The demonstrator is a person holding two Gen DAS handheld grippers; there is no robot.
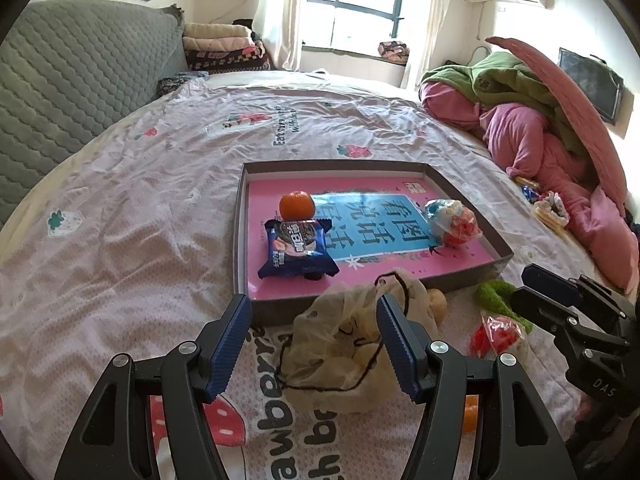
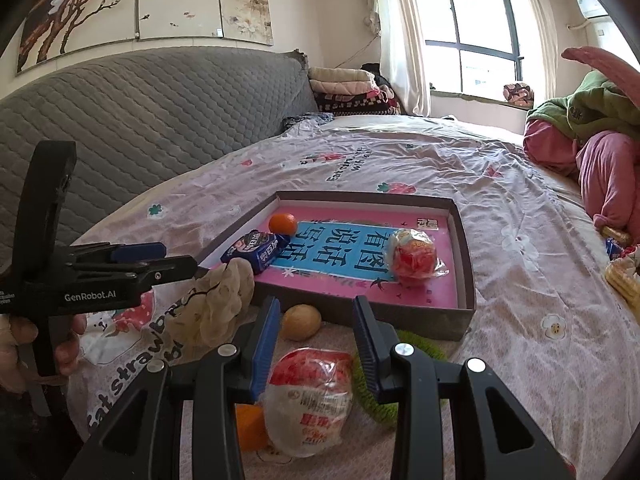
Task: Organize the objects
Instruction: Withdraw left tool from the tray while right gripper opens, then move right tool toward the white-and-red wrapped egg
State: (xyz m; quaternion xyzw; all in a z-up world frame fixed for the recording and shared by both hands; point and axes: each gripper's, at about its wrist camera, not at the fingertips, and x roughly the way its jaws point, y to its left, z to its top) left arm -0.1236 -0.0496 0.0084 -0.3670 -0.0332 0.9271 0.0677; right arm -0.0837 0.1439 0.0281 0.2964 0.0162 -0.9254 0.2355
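Note:
A grey box lid lies on the bed with a pink and blue liner. It holds an orange, a blue cookie packet and a clear wrapped snack. My left gripper is open around a cream mesh bag with black cord in front of the box. My right gripper is open over a red and white wrapped snack. It also shows in the left wrist view.
A small yellow-brown fruit, a green fuzzy item and an orange piece lie near the box front. Pink and green bedding is piled right. A grey quilted headboard stands left.

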